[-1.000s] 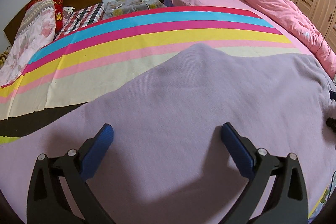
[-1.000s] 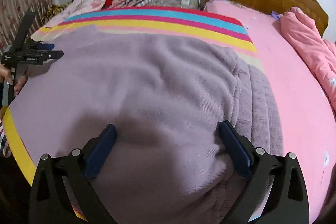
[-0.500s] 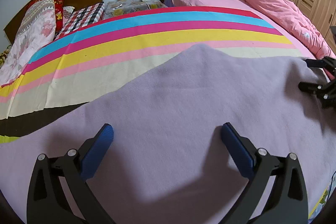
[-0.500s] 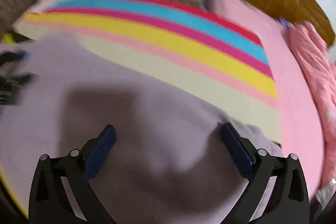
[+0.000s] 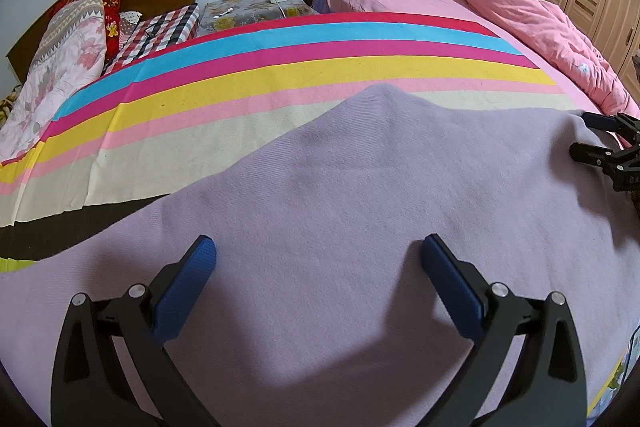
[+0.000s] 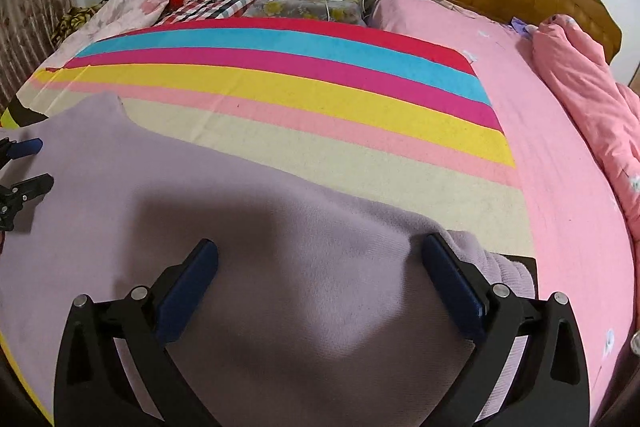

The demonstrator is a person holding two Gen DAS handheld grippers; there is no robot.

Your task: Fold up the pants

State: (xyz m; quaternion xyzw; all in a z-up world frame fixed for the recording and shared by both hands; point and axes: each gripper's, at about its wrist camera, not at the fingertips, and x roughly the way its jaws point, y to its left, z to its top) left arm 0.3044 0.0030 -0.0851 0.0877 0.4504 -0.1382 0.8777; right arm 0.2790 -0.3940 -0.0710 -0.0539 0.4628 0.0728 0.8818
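Right tongs (image 6: 318, 281) have swung since a second ago: earlier their view looked along the pants with the ribbed waistband on the right, then blurred mid-move, now it's steady and aimed across the striped sheet (image 6: 280, 87). Left tongs (image 5: 316, 277) barely shifted; the other tool has come into their view at the right edge (image 5: 608, 151).

Lilac knit pants (image 5: 360, 207) lie spread flat on the bed, over the sheet's cream and pink bands, one corner peaking toward the yellow stripe. Ribbed waistband (image 6: 508, 271) bunches just beside the right tongs' right finger. Pink quilt (image 6: 592, 99) heaped well apart on the far side, pillows (image 5: 60, 59) at the headboard.

Both tongs spread wide, nothing pinched; both hover low over the fabric, and I can't tell if the tips touch it.

Step, judging: between folds, or smoothing done and lining up the next grab. Garment looks already doubled leg on leg, though the layers can't be confirmed from here. Lengthwise fold not yet done.

Next move likely needs:
- each tongs dropping to a near edge or corner
- closing on all layers, not just the top one
- lifting together and carrying the end over toward the other end, edges matched

Risk: thick soft knit could slip from the pads or drag the sheet along.
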